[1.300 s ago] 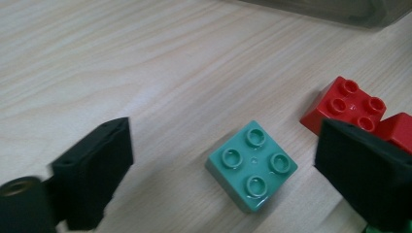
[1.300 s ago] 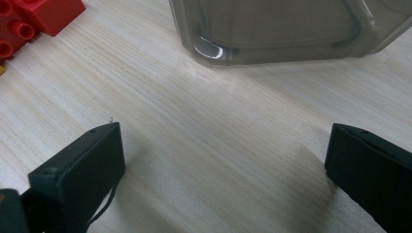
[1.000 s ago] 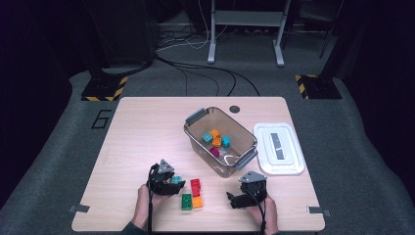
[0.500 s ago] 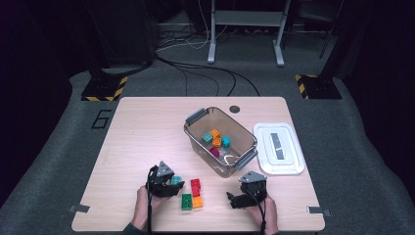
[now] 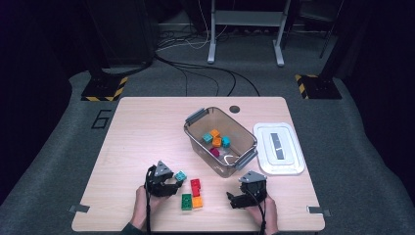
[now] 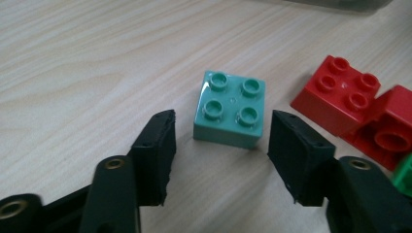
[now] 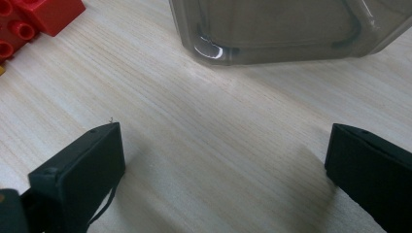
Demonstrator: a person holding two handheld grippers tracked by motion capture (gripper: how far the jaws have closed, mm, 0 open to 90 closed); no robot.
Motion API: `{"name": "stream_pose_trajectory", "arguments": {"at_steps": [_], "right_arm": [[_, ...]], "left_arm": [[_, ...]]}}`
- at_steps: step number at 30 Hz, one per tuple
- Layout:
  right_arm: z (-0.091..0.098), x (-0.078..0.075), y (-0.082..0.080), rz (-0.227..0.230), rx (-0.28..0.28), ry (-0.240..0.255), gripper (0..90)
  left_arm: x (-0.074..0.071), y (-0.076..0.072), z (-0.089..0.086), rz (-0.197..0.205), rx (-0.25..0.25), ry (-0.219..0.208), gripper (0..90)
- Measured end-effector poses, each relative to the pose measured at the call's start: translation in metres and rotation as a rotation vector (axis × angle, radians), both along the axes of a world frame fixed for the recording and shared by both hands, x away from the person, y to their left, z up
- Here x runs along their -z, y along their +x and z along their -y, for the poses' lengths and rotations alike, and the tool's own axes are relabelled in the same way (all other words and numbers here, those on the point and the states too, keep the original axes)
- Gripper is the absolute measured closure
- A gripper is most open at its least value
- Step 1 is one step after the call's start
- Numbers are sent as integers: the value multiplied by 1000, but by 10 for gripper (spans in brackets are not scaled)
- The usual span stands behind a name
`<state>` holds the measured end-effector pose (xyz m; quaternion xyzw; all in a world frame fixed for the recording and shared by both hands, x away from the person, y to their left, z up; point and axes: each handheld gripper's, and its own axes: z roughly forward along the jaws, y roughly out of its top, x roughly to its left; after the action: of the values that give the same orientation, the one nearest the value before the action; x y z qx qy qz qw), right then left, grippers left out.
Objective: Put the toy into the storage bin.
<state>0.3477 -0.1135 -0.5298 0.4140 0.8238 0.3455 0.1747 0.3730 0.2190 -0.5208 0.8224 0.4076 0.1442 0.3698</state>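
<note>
Left gripper view showed the left gripper (image 6: 221, 145) partly open, holding nothing, its jaws flanking but clear of the teal brick (image 6: 231, 109) on the table (image 6: 87, 73); closing off-centre could have nudged it into the red bricks (image 6: 357, 109).

Teal brick (image 6: 230, 108): square 2x2 stud block, glossy pale teal-green, one layer high. Upright, studs up, flat on the wood table (image 5: 147, 132); all four studs intact, slight glare on near-left stud. Sits turned a little askew to the table edge. Pos. rel. to red bricks (image 5: 195, 186): just to their left, apart from them, a clear strip of tabletop between. In high view (image 5: 181, 176) it lies slightly farther from the near table edge than the red bricks do.
</note>
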Motion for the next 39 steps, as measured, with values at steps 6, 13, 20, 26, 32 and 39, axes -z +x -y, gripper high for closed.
{"name": "stream_pose_trajectory", "arguments": {"at_steps": [6,13,20,26,32,39], "right_arm": [[0,0,0,0,0,0,0],[0,0,0,0,0,0,0],[0,0,0,0,0,0,0],[0,0,0,0,1,0,0],[0,0,0,0,1,1,1],[0,0,0,0,1,1,1]], "left_arm": [[-1,7,4,3,32,7,575],[-5,10,2,10,44,-15,586],[-26,14,-3,47,49,-22,586],[-50,23,-6,81,66,-31,586],[-64,30,-5,104,69,-35,587],[-74,36,-3,116,77,-29,587]]}}
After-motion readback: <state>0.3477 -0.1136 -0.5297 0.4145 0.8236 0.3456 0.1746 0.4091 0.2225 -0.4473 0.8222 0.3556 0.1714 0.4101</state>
